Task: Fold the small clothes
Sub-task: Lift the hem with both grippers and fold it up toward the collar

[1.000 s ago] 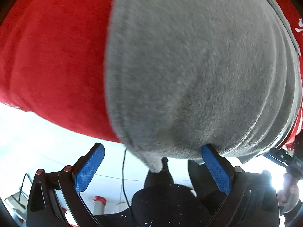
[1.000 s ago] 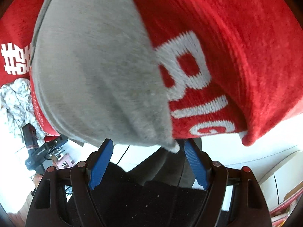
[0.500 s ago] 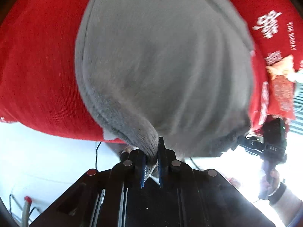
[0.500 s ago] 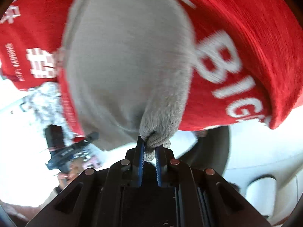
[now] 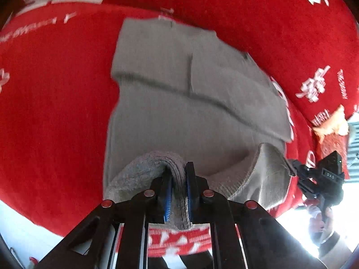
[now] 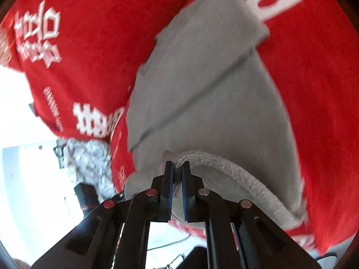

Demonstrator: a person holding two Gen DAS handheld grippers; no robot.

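While both tools clamp the same grey knit garment [image 5: 197, 103], it hangs off them w/ its far part lying on the red cloth [image 5: 56, 112] ahead. Left gripper [image 5: 178, 186]: blue pads pressed together on a bunched ribbed hem corner, fabric squeezed betw. them and poking out below the tips; its jaws snapped to just now and sit tight on the knit. From that pinch the hem curls left & down, and the garment body spreads straight ahead of the tips, w/ a folded flap lying across its far part. Off to the right of this tool, the right gripper [image 5: 291, 170] shows as a black frame biting the other hem corner, a hand [image 5: 323, 219] under it. Right gripper [image 6: 177, 179] in its own cam: pads nearly touching, thin knit edge caught betw. them; jaws have just been closing, cloth in the gap. Hem sweeps right & down from the tips; garment [image 6: 202, 94] runs ahead and up-right, a layered edge crossing it diagonally. Red cloth [image 6: 89, 44] w/ white print lies under & around, both sides. Left of this tool, past the cloth edge, a pale crumpled bundle [image 6: 87, 159], blurry.
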